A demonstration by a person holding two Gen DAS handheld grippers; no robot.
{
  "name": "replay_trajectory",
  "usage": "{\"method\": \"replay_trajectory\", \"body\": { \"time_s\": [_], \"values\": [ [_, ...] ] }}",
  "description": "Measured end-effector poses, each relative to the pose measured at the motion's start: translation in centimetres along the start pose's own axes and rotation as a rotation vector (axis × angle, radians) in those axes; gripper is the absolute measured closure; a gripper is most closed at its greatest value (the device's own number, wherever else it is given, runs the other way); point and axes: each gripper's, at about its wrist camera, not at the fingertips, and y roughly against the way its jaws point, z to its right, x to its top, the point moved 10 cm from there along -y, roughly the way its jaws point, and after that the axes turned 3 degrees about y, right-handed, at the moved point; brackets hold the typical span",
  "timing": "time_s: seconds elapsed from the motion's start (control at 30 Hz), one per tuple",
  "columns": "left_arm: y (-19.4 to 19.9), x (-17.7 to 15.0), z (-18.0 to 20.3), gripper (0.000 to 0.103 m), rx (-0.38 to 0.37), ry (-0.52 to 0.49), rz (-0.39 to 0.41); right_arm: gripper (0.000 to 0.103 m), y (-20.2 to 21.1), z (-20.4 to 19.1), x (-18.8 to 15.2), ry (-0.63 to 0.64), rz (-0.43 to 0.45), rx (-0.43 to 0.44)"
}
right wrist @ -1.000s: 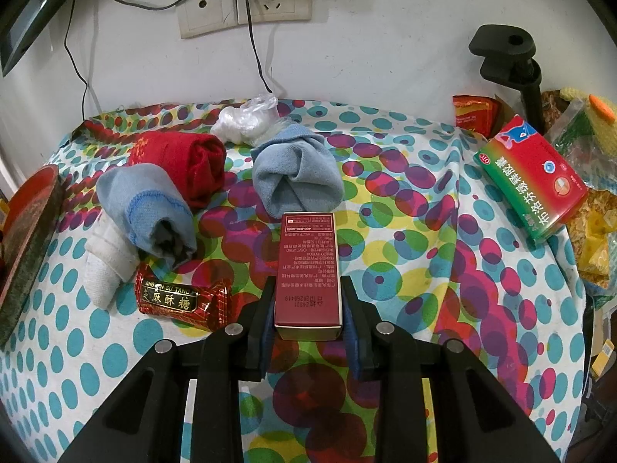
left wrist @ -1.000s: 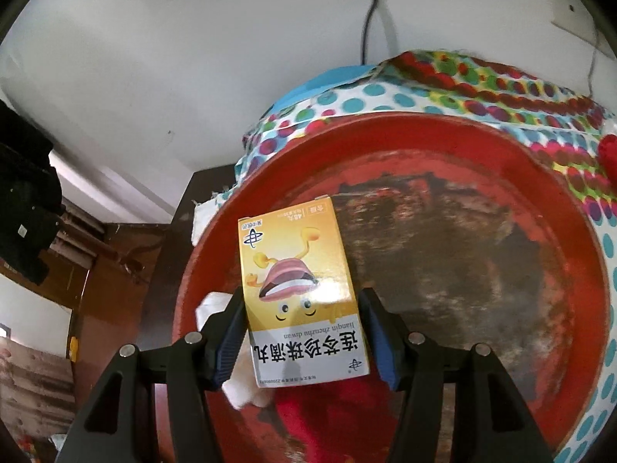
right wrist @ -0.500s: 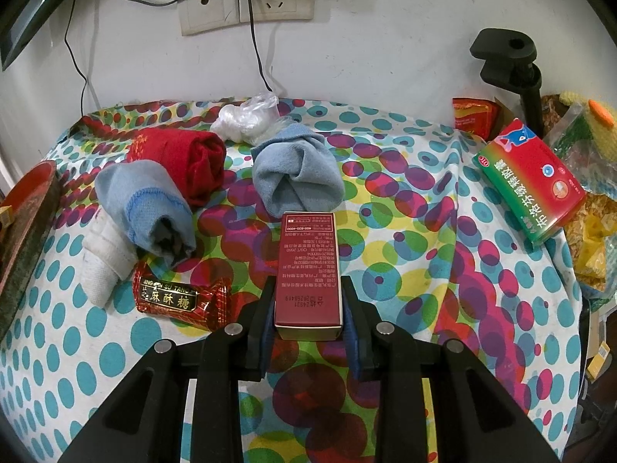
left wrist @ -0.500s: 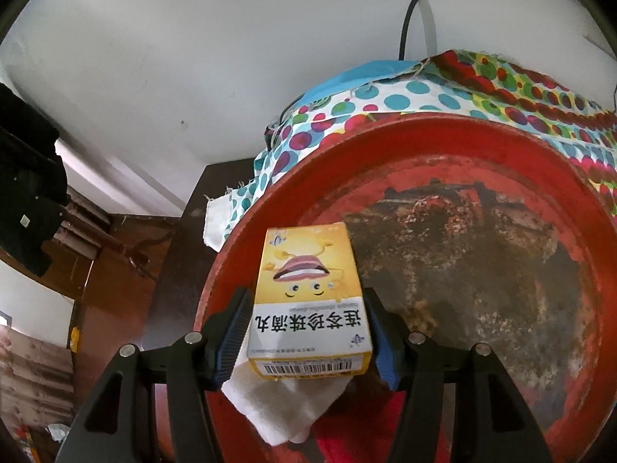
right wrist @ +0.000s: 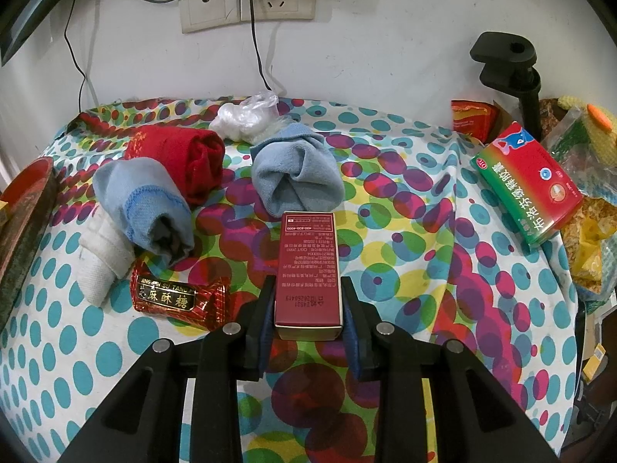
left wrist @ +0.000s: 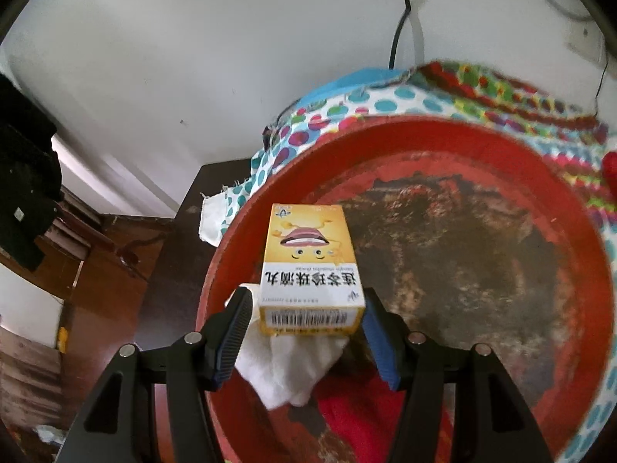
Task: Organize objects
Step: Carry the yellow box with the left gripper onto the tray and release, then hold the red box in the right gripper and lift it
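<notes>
Right, left wrist camera first. The left gripper (left wrist: 305, 293) points down into a round red lacquered tray (left wrist: 424, 127) with a worn, dark middle. Its fingers stand wide on either side of a yellow cardboard box (left wrist: 308, 254); a sliver of gap shows on the left side, so they are not pressing it. That box lies in the tray near the left rim, its near end propped on a white folded cloth (left wrist: 285, 366). A cartoon face sits on top, the characters 连芩珍珠滴丸 read upside down, and a barcode faces the camera. A red cloth (left wrist: 358, 416) lies just below the white one. Beyond the rim, a polka-dot tablecloth (left wrist: 385, 104) covers the counter.

Now the right wrist camera. The right gripper (right wrist: 308, 281) has its fingers narrow, clamped on both long sides of a dark red slim carton (right wrist: 308, 254). The carton's white print is upside down and mostly too small to read. To its left lies a shiny red candy packet (right wrist: 173, 297) labelled "JING JIN SU TANG" and 麻酥糖. Behind that are a white rolled cloth (right wrist: 102, 258), a light blue rolled towel (right wrist: 146, 208) and a red rolled towel (right wrist: 185, 162). A second blue towel roll (right wrist: 297, 181) sits just beyond the carton, and a crumpled clear plastic bag (right wrist: 246, 115) lies behind it. Far right, a green and red medicine box (right wrist: 528, 181) shows an OTC mark and 布洛芬缓释胶囊. The tray's edge pokes in at far left.
</notes>
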Motion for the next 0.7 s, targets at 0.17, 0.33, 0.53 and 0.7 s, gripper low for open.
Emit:
{"method": "replay_trajectory", "body": {
  "time_s": [0.17,0.33,0.53,0.7],
  "values": [
    [1.9,-0.7,-0.2,0.044,-0.009,0.023,0.021,0.074,0.0,-0.1,0.0,0.0,0.0,0.0],
    [4.4,-2.1,0.2,0.044,-0.019,0.054,0.065,0.074,0.0,0.0,0.1,0.0,-0.001,-0.005],
    [6.2,-4.3,1.1,0.044,-0.004,0.066,0.099,0.073,0.0,0.0,0.1,0.002,-0.001,-0.008],
    [7.1,-5.6,1.6,0.044,-0.016,0.113,0.129,0.073,0.0,0.1,0.1,0.0,-0.001,-0.006]
  ]
}}
